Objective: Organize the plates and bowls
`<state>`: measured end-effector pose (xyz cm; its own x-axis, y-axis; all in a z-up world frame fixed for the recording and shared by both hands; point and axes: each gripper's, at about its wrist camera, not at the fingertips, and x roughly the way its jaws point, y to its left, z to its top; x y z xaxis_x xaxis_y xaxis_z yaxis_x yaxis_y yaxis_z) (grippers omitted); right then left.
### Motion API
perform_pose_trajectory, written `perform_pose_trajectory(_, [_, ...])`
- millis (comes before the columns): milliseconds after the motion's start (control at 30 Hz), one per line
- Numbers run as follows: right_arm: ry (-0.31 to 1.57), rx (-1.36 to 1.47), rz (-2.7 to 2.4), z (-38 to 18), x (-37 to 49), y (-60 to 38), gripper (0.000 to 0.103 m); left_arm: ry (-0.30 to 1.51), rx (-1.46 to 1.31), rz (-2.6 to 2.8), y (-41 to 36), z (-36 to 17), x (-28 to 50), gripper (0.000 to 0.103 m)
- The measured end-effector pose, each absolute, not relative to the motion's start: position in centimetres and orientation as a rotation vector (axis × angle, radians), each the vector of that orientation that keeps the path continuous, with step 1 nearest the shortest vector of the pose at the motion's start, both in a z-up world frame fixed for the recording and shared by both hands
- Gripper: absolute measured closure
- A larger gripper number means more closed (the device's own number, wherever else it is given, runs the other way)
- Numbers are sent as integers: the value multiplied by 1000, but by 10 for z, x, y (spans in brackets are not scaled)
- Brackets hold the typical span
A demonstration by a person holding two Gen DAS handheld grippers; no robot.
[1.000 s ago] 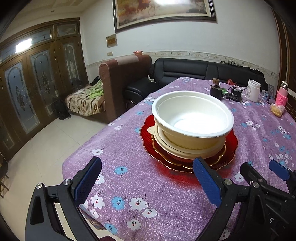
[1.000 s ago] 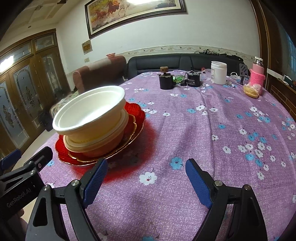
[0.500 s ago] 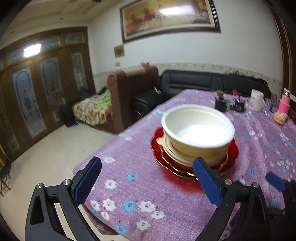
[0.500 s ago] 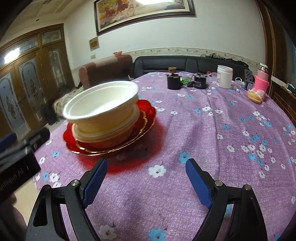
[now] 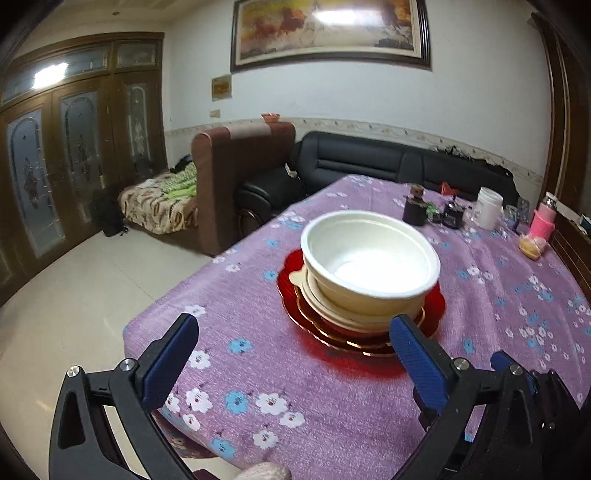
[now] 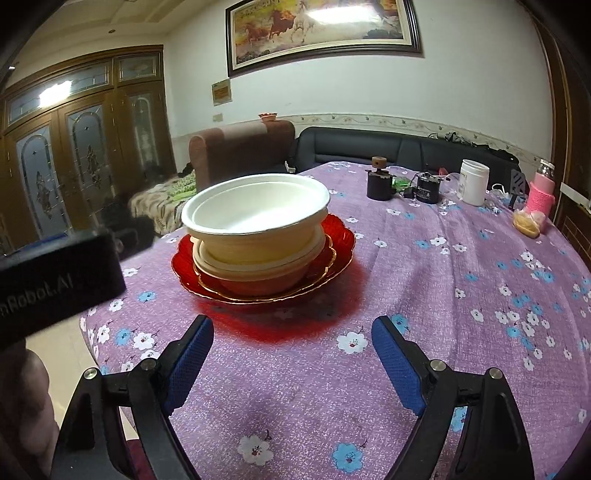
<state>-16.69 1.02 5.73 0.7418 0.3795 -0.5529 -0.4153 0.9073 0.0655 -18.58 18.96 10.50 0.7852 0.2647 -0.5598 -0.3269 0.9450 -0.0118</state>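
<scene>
both the left claw (image 5: 291,354) and right claw (image 6: 291,354) are spread and empty, and a careless nudge could tip the white bowl (image 6: 255,218) off its stack near the table (image 6: 461,295) edge.

White-walled living room with a framed horse painting (image 6: 323,31), a black leather sofa (image 5: 388,166) (beside a brown armchair (image 5: 240,162)), wooden glass-panelled doors (image 5: 74,162) and pale tiled floor (image 5: 81,295).

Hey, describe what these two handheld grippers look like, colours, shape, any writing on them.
Both the left gripper and the right gripper have black angular frames with silver screws and two fingers faced with textured blue pads. In the right wrist view, the left gripper's black body carries white lettering ending "Robot.AI".
</scene>
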Motion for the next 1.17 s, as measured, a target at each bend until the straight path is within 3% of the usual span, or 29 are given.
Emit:
perform_pose_trajectory(833, [617, -80, 484, 47, -163, 21, 11, 731, -145, 295, 202, 76, -166, 0])
perform_pose_trajectory(1167, [667, 2, 531, 57, -144, 11, 11, 703, -107, 303, 201, 99, -151, 0])
